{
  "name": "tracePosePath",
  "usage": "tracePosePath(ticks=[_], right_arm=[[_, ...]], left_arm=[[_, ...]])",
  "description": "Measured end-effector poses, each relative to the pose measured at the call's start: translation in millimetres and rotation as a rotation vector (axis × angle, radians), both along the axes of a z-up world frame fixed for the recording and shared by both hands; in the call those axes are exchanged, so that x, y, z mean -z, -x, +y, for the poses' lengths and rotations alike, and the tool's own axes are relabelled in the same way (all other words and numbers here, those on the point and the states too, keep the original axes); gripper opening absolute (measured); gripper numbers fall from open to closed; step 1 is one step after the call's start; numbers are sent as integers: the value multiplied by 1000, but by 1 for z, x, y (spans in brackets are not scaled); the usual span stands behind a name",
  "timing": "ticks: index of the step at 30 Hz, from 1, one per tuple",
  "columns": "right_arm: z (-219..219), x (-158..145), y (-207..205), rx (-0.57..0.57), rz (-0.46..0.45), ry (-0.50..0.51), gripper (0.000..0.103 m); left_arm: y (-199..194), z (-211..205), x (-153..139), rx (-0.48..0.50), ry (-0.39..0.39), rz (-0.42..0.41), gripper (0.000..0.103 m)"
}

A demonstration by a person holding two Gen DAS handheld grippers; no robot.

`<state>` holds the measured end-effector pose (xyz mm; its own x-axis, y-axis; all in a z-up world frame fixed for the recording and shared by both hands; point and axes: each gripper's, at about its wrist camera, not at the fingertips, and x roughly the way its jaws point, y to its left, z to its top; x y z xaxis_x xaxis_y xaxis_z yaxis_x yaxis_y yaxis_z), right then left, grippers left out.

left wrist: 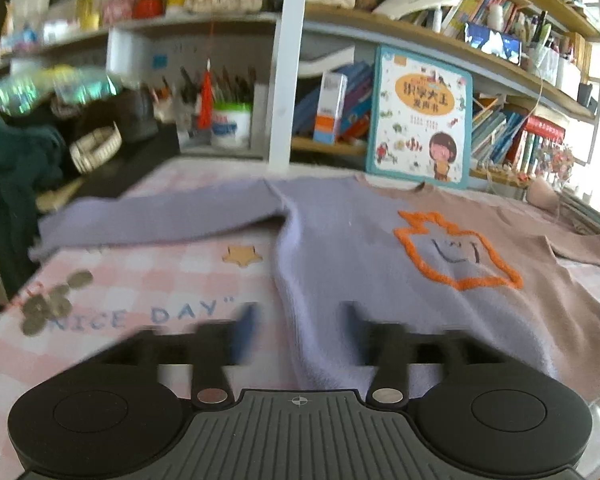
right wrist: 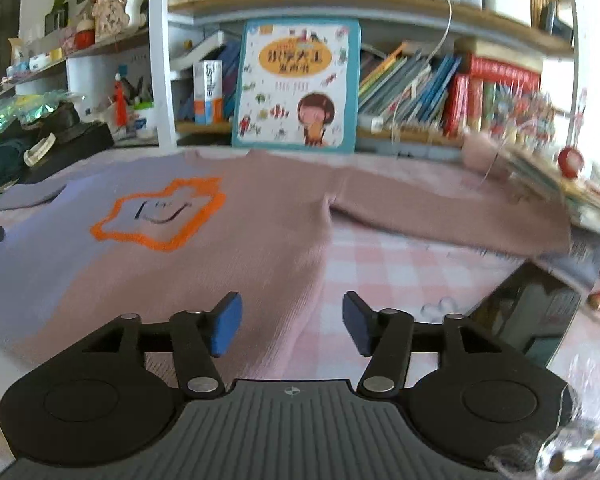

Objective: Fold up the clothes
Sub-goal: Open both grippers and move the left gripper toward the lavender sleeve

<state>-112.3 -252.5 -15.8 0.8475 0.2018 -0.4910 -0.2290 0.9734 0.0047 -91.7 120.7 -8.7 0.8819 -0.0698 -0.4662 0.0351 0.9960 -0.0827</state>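
A knitted sweater (left wrist: pixel 340 248), lavender on one half and dusty pink on the other, lies flat, front up, on a pink checked tablecloth (left wrist: pixel 140 288). An orange outlined shape with a small face marks its chest. Its lavender sleeve (left wrist: pixel 160 220) stretches left, and the pink sleeve (right wrist: pixel 440 212) stretches right. My left gripper (left wrist: pixel 298 332) is open low over the lavender side edge near the hem, with the cloth's edge below the gap. Over the sweater's (right wrist: pixel 260 216) pink bottom corner, my right gripper (right wrist: pixel 292 328) is open too, its blue pads apart and pressing nothing.
A picture book (right wrist: pixel 296 84) leans on the crowded bookshelf behind the table. A stack of books (right wrist: pixel 560 196) and a dark box (right wrist: pixel 528 312) crowd the right edge. Dark green cloth (left wrist: pixel 16 160) and a small basket (left wrist: pixel 96 148) sit off the left edge.
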Motion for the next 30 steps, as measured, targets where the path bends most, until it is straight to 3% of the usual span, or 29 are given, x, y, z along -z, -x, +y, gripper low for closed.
tracePosePath(ticks=[1, 10, 18, 30], right_arm=[[2, -2, 0, -8, -15, 7, 62], [28, -12, 2, -109, -109, 48, 77], [51, -17, 4, -197, -171, 108, 83], [79, -28, -11, -302, -252, 112, 94]], left_arm=[[3, -2, -3, -3, -8, -17, 87], [8, -7, -14, -19, 1, -63, 98], [12, -14, -10, -20, -54, -49, 99], [17, -22, -9, -23, -105, -55, 101]])
